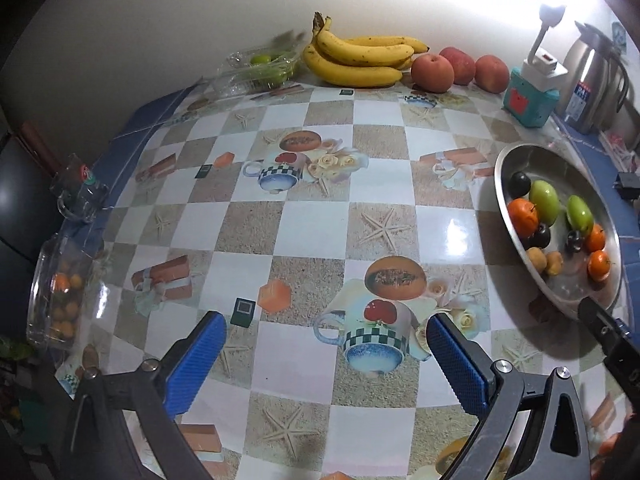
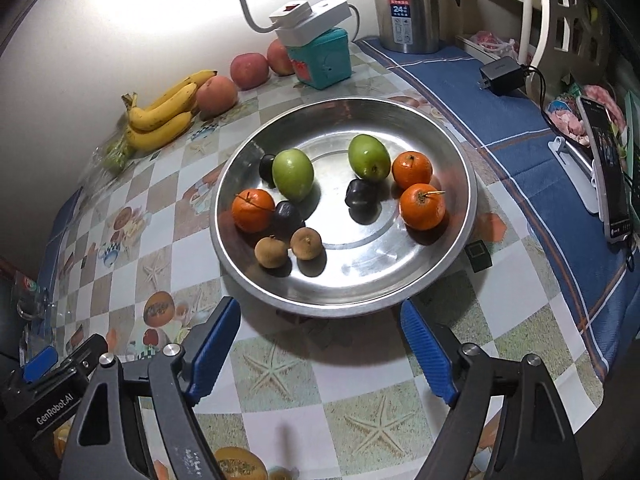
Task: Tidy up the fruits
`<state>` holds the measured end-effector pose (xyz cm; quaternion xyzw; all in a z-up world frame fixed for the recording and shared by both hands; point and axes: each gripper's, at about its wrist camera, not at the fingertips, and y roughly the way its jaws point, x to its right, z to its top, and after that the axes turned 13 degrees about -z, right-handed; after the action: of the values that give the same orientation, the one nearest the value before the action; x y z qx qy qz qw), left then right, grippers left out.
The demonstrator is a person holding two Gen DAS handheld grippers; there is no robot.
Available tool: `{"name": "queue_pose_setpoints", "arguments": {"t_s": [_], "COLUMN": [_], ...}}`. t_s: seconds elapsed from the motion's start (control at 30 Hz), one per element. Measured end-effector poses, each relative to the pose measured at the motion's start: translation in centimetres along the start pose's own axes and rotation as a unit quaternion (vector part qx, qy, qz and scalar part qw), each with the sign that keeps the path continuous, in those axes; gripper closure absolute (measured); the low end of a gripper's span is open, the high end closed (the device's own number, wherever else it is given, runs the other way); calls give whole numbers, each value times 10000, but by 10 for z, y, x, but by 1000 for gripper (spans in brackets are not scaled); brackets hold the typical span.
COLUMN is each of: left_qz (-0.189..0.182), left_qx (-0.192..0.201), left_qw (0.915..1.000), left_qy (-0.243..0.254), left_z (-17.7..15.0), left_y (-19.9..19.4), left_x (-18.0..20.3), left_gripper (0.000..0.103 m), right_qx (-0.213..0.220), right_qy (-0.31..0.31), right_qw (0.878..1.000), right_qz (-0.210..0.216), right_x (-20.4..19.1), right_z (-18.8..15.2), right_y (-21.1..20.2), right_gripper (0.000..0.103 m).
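A round steel plate (image 2: 400,292) holds several small fruits: three oranges (image 2: 422,206), two green fruits (image 2: 292,174), dark plums (image 2: 359,196) and two brown longans (image 2: 305,243). My right gripper (image 2: 320,320) hangs open just short of the plate's near rim, nothing between its blue pads. In the left wrist view the same plate (image 1: 516,152) lies at the right. My left gripper (image 1: 322,330) is wide open over the patterned tablecloth, empty. Bananas (image 1: 360,56) and three apples (image 1: 433,73) lie by the far wall.
A clear box of green fruit (image 1: 260,68) sits left of the bananas. A clear container of small oranges (image 1: 60,292) and a glass mug (image 1: 80,192) stand at the left edge. A teal box with a lamp (image 2: 320,56), a steel kettle (image 2: 412,4), a charger (image 2: 502,76) and a phone (image 2: 608,168) crowd the right.
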<state>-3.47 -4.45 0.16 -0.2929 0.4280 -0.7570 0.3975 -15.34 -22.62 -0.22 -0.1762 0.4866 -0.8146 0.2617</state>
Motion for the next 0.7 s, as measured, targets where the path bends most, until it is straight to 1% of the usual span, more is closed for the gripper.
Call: {"name": "queue_pose_setpoints", "arguments": {"t_s": [0.2,0.37,0.7], "left_qz": [-1,-35,-57], "left_qx": [28,-19,-160], "left_qw": [10000,10000,9998], "left_qy": [10,-7,-78], "left_z": [1,1,0], "left_y": [-1,0,5], "left_x": [2,1,-2], "left_gripper": [1,1,1], "right_qx": [46,-29,-35], "right_qy": [-218,-388,-438], "right_qw": [9997,9991,9987], "right_qz": [-124,-190,-267], "right_x": [-8,-16,-19], "right_z": [-3,-5,-7], "right_y": [-1,3,4], "right_gripper": [20,20,20]}}
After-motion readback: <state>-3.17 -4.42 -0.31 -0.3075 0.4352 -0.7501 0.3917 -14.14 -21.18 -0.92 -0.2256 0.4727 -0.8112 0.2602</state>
